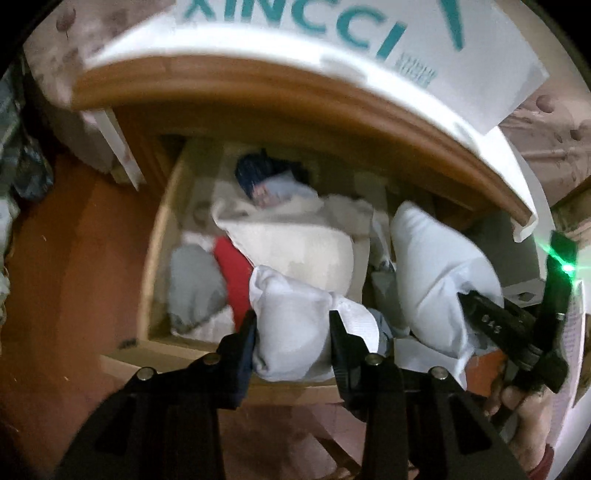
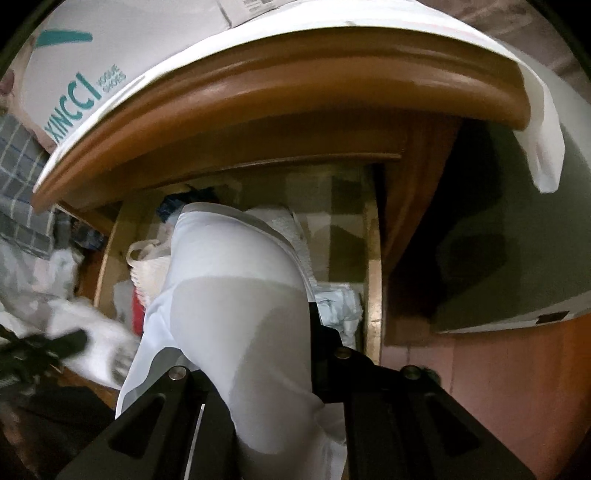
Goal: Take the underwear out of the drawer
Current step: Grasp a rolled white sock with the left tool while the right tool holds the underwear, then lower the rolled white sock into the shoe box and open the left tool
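Note:
The wooden drawer (image 1: 155, 258) stands pulled out under a rounded wooden top and holds bunched clothes. My left gripper (image 1: 291, 332) is shut on a white piece of underwear (image 1: 291, 325), held above the drawer's front edge. My right gripper (image 1: 480, 310) shows at the right of the left wrist view, shut on a pale blue-white piece of underwear (image 1: 432, 266). In the right wrist view that garment (image 2: 236, 288) drapes over my right gripper (image 2: 255, 354) and hides the left finger. The drawer's right wall (image 2: 373, 280) shows beside it.
In the drawer lie a cream cloth (image 1: 295, 243), a red item (image 1: 232, 273), a grey item (image 1: 195, 284) and a dark blue item (image 1: 255, 173). A white XINCCI shoebox (image 1: 332, 33) sits on the top. The floor is reddish (image 1: 74, 258). Checked fabric (image 2: 22, 192) lies to the left.

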### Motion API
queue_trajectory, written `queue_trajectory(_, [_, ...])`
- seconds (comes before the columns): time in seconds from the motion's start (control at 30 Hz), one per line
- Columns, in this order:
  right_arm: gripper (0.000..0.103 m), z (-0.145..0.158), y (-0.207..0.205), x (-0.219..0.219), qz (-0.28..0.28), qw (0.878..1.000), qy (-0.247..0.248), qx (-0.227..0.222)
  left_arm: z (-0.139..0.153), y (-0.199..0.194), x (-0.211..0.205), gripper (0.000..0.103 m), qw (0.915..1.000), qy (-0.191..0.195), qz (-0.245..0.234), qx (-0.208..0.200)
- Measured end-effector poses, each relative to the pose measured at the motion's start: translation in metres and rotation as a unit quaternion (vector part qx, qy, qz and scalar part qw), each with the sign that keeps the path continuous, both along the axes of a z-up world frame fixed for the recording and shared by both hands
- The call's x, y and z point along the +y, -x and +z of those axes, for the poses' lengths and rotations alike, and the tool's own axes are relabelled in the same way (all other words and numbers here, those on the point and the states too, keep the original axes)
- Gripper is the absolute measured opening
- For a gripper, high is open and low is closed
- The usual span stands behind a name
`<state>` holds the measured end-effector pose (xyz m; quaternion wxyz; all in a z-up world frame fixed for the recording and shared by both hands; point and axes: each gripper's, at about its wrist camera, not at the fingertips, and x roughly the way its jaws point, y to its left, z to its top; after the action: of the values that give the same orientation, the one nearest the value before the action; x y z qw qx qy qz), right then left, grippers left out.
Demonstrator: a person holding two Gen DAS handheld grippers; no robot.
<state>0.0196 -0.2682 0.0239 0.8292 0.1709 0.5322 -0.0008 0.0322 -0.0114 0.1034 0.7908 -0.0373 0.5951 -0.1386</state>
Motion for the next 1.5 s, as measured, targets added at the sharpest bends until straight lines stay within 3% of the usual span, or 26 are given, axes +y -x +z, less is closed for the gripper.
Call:
queue_trajectory(0.43, [0.01, -0.006, 0.001, 0.005, 0.008, 1.0, 0.024, 0.013, 0.1, 0.001, 0.041, 0.037, 0.9935, -0.001, 0.005, -0.113])
queue_trajectory(0.7, [0.01, -0.005, 0.002, 0.007, 0.007, 0.999, 0.042, 0.019, 0.178, -0.02, 0.065, 0.037, 0.9783, -0.018, 0.022, -0.205])
queue_trajectory(0.87, [0.01, -0.009, 0.001, 0.009, 0.012, 0.999, 0.043, 0.026, 0.22, -0.053, 0.066, 0.037, 0.9645, -0.021, 0.013, -0.263])
queue_trajectory(0.97, [0.01, -0.011, 0.001, 0.011, 0.015, 0.999, 0.043, 0.028, 0.237, -0.083, 0.058, 0.037, 0.9614, -0.014, 0.004, -0.275])
queue_trajectory(1.17, [0.01, -0.013, 0.002, 0.01, 0.015, 0.999, 0.036, 0.031, 0.236, -0.136, 0.035, 0.037, 0.964, -0.002, -0.012, -0.265])
queue_trajectory(1.5, [0.01, -0.018, 0.003, 0.007, 0.011, 0.999, 0.024, 0.04, 0.188, -0.203, 0.001, 0.037, 0.9735, -0.028, -0.021, -0.226])
